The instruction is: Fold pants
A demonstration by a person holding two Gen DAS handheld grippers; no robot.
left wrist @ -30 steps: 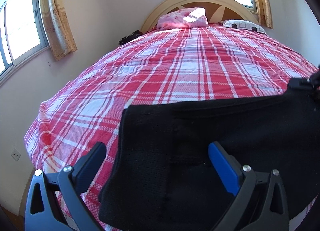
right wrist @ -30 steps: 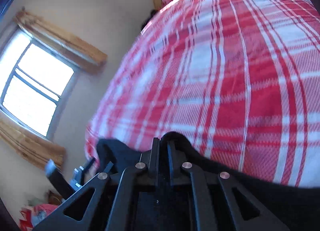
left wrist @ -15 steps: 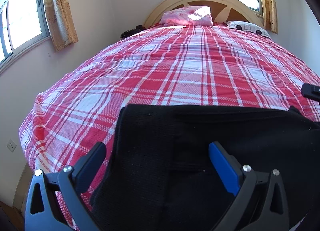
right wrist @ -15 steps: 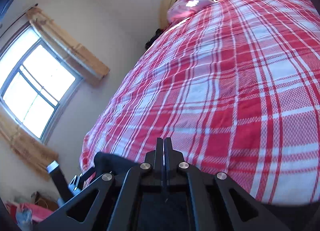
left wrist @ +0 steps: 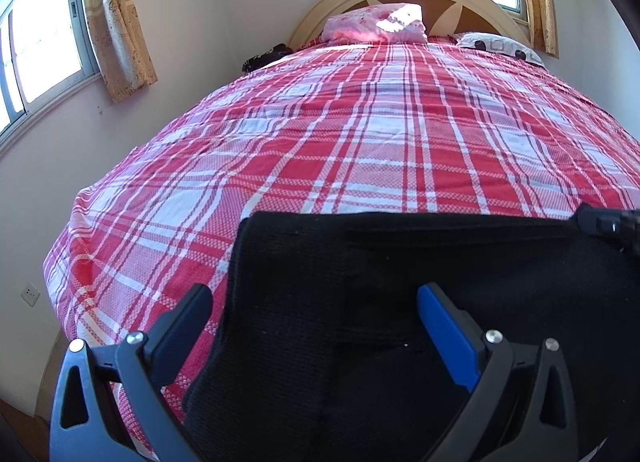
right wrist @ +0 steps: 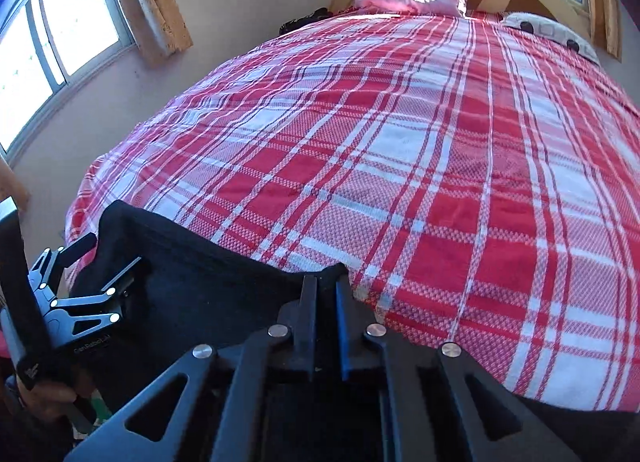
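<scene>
The right gripper [right wrist: 323, 294] is clamped, jaws parting slightly, on the far right corner of the black pants [left wrist: 400, 302], which are spread crosswise at the near edge of the plaid bed [left wrist: 360, 142]; the left gripper [left wrist: 316, 314] is held wide open over their left end, nothing grasped

Only one piece of lettering shows: faint pale characters on the black body of the left gripper [right wrist: 86, 294], low on its side in the right wrist view (they seem to begin "Gen" and may spell a maker's name, but the rest is too small and blurred to read with any certainty). A small pale mark sits lower on the same handle, and it cannot be made out either. In the left wrist view no text, label, number or sign can be read on anything.
</scene>
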